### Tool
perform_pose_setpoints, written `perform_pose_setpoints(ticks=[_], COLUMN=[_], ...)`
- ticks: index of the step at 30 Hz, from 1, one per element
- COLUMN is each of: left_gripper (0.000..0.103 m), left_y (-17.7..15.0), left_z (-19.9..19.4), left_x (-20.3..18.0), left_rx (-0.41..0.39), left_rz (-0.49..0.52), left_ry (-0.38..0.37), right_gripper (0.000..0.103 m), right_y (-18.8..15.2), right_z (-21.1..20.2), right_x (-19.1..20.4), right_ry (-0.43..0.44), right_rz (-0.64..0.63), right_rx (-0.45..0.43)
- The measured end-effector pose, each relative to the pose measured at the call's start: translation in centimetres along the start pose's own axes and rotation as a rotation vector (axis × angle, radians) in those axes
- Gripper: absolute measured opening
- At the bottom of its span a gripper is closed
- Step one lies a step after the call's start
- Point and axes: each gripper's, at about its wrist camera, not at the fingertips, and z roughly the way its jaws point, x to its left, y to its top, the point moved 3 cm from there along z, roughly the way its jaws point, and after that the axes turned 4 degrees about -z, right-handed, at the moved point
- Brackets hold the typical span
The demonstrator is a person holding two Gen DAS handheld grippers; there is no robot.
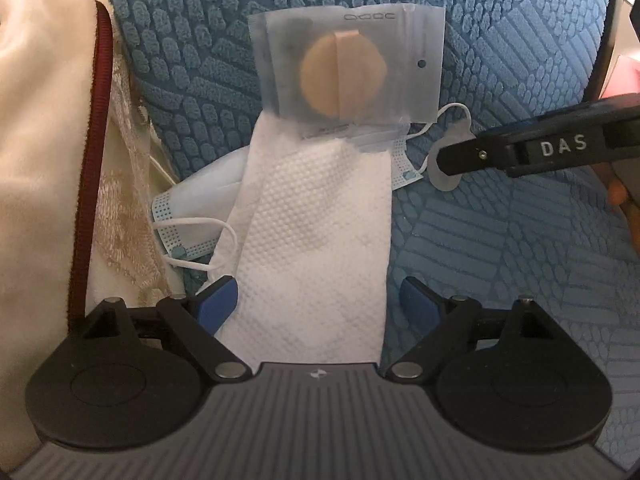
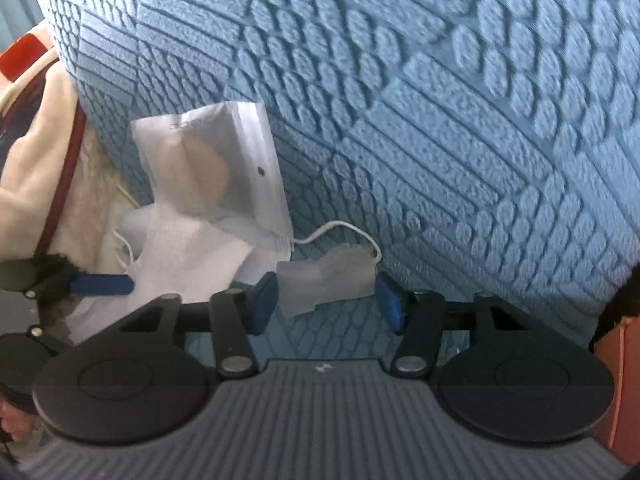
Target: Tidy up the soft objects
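A white embossed tissue [image 1: 316,216] lies on the blue textured cushion [image 1: 500,240], reaching back between the blue fingers of my left gripper [image 1: 316,306], which stands open around it. Past the tissue lies a translucent pouch [image 1: 348,68] with a tan round puff inside. Face masks [image 1: 192,216] with white ear loops poke out from under the tissue. To the right, my right gripper [image 2: 326,304] has a small grey translucent piece [image 2: 328,280] between its pads. Both pads touch the piece, and it looks wrinkled. The left wrist view shows this gripper [image 1: 440,160] from the side, over the piece [image 1: 444,178].
Cream fabric with a dark red trim [image 1: 48,120] and a lace edge borders the cushion on the left. A pink thing [image 1: 624,76] shows past the cushion's right rim. An orange thing [image 2: 616,380] sits at the right wrist view's right edge. A person's fingers [image 1: 620,196] hold the right gripper.
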Motion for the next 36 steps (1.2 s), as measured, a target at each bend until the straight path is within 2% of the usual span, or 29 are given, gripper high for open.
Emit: perform_pose_setpoints(ticks=[10,11,15,22,27,31,36], left_gripper=[0.091,0.091,0.087,0.053,0.035,0.020,0.018], left_y=[-0.1,-0.1,-0.3,-0.5,-0.6,-0.7,-1.1], left_z=[0.5,0.6,0.4,-0.2,-0.7,-1.6,-3.0], left_x=[0.1,0.1,0.1,0.9,1.1,1.9,3.0], left_rx=[-0.005,-0.006,-0.014,-0.051,-0.059,-0.036,-0.038], left_rz=[-0.033,-0.038,-0.038,-0.053,-0.055,-0.136,-0.249], left_ry=[-0.035,-0.037,-0.040,-0.025,-0.023,-0.060,-0.089], right_gripper=[0.022,0.015,0.012,0.011,0.011,0.011,0.011], right_y=[1.2,1.5,2.1,2.4,3.0,3.3,2.6], right_z=[0.0,-0.3,-0.8,-1.4,-2.6,-3.2,-4.8], right_x=[0.4,0.2,1.1,2.9,3.4,2.9,0.9], right_ry=[0.015,0.017,-0.002,-0.036,-0.031,-0.026,-0.019], right_rz=[-0.002,-0.013,-0.051,-0.103,-0.081,-0.066,-0.051], right_rx=[-0.014,-0.015,-0.012,-0.009,-0.020,-0.032,-0.027])
